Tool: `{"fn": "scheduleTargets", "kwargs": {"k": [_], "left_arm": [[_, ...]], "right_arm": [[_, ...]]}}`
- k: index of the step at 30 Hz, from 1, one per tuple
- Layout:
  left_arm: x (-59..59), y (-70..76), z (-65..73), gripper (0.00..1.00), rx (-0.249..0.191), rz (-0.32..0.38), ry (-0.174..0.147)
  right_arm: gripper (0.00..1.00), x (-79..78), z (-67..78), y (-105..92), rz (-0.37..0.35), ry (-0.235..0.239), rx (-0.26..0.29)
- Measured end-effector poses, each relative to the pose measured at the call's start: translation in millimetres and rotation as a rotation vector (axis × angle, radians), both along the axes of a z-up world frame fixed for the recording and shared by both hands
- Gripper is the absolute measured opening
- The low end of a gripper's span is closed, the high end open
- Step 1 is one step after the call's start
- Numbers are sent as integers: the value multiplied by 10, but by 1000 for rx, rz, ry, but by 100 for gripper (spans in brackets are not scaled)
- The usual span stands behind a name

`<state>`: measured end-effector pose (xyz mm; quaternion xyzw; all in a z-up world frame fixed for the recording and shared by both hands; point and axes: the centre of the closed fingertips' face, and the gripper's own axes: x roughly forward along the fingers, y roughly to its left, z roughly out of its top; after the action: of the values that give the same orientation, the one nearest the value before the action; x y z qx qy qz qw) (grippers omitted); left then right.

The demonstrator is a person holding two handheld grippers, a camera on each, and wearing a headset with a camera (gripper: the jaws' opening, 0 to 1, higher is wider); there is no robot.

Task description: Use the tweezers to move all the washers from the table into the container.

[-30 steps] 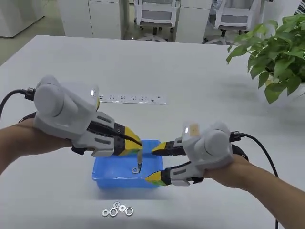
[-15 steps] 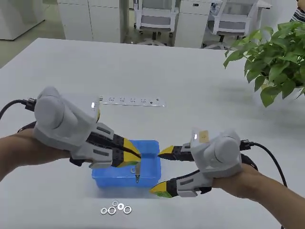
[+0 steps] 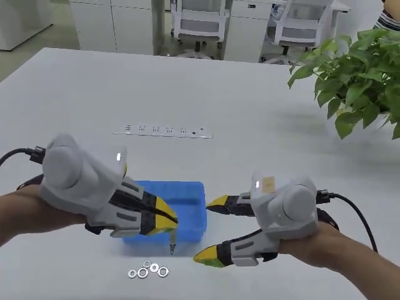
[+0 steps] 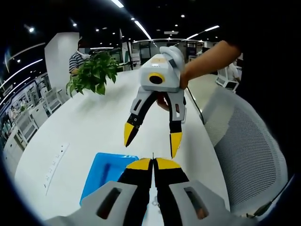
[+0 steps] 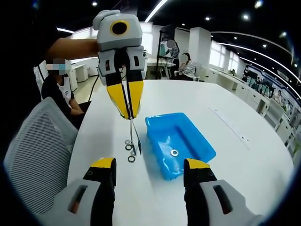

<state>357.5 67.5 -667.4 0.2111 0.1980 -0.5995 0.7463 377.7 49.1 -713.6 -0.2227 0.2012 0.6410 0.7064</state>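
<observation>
My left gripper [image 3: 166,222] is shut on thin metal tweezers [image 3: 172,242], which point down just past the near edge of the blue container [image 3: 187,200]. Several washers [image 3: 147,270] lie on the white table in front of the container, slightly left of the tweezer tip. The right gripper view shows the tweezers [image 5: 133,134] hanging from the left gripper [image 5: 126,104] with the tip among the washers [image 5: 129,149], and one washer [image 5: 174,152] inside the container [image 5: 188,136]. My right gripper [image 3: 206,229] stands open to the right of the container, holding nothing.
A white power strip [image 3: 164,131] lies further back on the table. A potted green plant [image 3: 356,81] stands at the far right. Office chairs [image 3: 200,25] are behind the table's far edge. A grey mesh chair [image 5: 33,150] is close to the near edge.
My left gripper pulled the tweezers back from above the container to its near side, over the loose washers. The washer they carried now lies in the container. The right gripper shifted slightly.
</observation>
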Motion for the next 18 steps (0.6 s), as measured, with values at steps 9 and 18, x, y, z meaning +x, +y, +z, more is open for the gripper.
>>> {"fn": "scheduleTargets", "kwargs": {"k": [9, 18], "left_arm": [[-42, 33, -134, 6, 19, 0, 16], [-42, 69, -228, 6, 36, 9, 26]], "right_arm": [[59, -72, -81, -15, 14, 10, -14], [58, -98, -132, -5, 18, 15, -22]]}}
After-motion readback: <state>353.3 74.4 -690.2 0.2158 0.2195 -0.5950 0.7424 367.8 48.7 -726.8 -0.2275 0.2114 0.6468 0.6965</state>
